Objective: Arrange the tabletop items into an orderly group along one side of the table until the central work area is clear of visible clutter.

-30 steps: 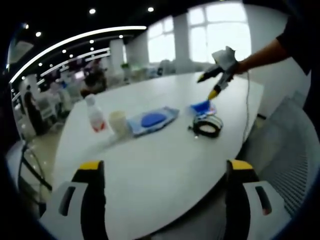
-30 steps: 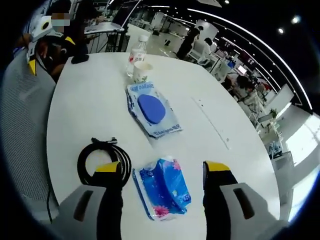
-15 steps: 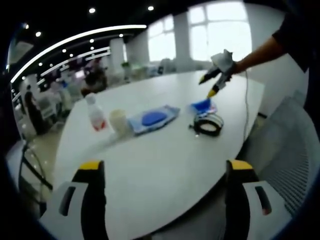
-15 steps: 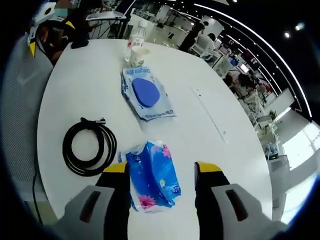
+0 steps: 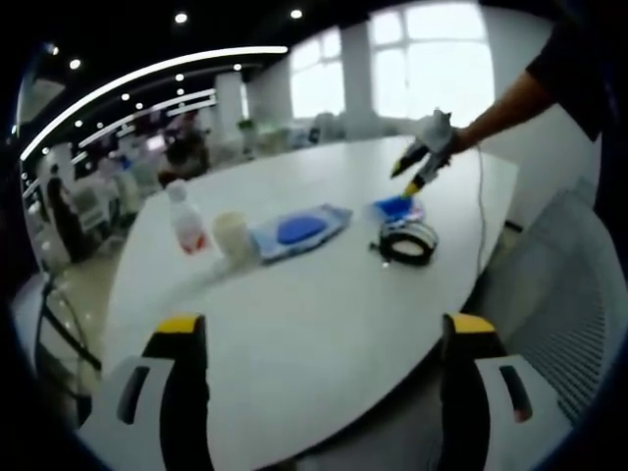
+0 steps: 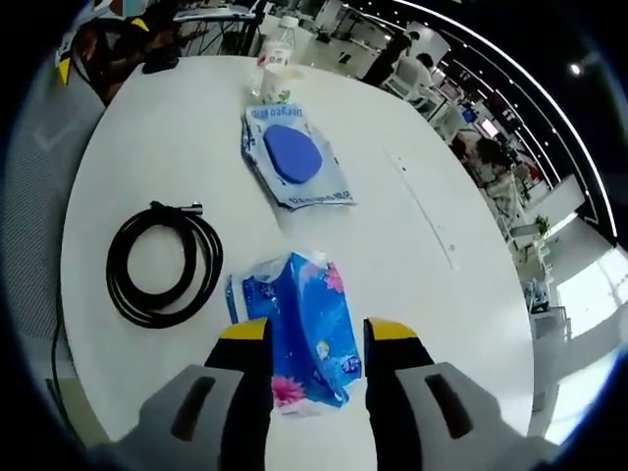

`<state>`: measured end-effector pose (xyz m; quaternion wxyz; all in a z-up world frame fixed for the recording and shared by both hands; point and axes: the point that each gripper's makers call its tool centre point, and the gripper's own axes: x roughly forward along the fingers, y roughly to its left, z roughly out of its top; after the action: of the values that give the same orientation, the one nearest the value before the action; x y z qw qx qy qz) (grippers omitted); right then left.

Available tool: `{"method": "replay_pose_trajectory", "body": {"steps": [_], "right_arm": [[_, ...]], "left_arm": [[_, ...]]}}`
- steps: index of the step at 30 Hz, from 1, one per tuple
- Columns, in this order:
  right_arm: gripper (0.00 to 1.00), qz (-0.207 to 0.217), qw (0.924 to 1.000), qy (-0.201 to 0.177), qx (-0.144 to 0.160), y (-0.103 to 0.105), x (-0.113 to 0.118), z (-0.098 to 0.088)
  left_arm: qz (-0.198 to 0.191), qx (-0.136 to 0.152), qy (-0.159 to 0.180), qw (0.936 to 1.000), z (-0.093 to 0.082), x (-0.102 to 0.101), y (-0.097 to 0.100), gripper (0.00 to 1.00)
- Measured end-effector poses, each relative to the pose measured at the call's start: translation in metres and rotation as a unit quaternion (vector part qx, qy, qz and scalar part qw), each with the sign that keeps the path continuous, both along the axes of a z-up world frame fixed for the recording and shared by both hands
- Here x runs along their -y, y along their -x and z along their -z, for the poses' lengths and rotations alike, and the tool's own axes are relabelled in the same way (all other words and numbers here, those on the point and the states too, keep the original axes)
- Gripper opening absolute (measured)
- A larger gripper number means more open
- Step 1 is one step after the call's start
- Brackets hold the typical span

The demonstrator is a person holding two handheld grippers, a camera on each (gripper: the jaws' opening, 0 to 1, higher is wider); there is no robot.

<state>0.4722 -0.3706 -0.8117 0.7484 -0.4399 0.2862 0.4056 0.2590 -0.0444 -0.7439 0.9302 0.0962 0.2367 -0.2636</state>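
In the right gripper view a blue flowered tissue pack [image 6: 306,329] lies flat on the white table [image 6: 147,137]. My right gripper [image 6: 318,334] stands over its near end, a jaw close on each side, still open. Beyond lie a coiled black cable [image 6: 162,263], a wipes pack with a blue lid [image 6: 291,157], a paper cup [image 6: 277,80] and a bottle [image 6: 285,29]. In the left gripper view my left gripper [image 5: 325,329] hangs open and holds nothing over the table's near edge. Far across it are the bottle [image 5: 183,224], cup [image 5: 231,235], wipes pack [image 5: 299,231], cable [image 5: 407,242], tissue pack [image 5: 395,208] and right gripper [image 5: 420,167].
A grey mesh chair [image 5: 574,285] stands at the table's right edge in the left gripper view. A person's arm [image 5: 510,98] reaches in from the upper right. Bare tabletop [image 5: 314,294] stretches between my left gripper and the items. Office desks and people fill the background.
The right gripper has come down closer over the tissue pack and its jaws have narrowed around it. The left gripper has stayed put and wide open.
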Motion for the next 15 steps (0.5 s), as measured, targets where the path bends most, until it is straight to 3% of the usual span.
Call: {"method": "replay_pose_trajectory", "body": {"steps": [7,15], "right_arm": [[0.23,-0.010,0.9998,0.019,-0.004,-0.004,-0.001,0.012],[0.18,-0.026,0.9990,0.035,-0.012,-0.006,-0.004,0.023]], "left_arm": [[0.001,-0.007,0.000,1.0000,0.002,0.000,0.001,0.96],[-0.005,-0.009,-0.003,0.9999,0.002,-0.002,0.001,0.95]]}}
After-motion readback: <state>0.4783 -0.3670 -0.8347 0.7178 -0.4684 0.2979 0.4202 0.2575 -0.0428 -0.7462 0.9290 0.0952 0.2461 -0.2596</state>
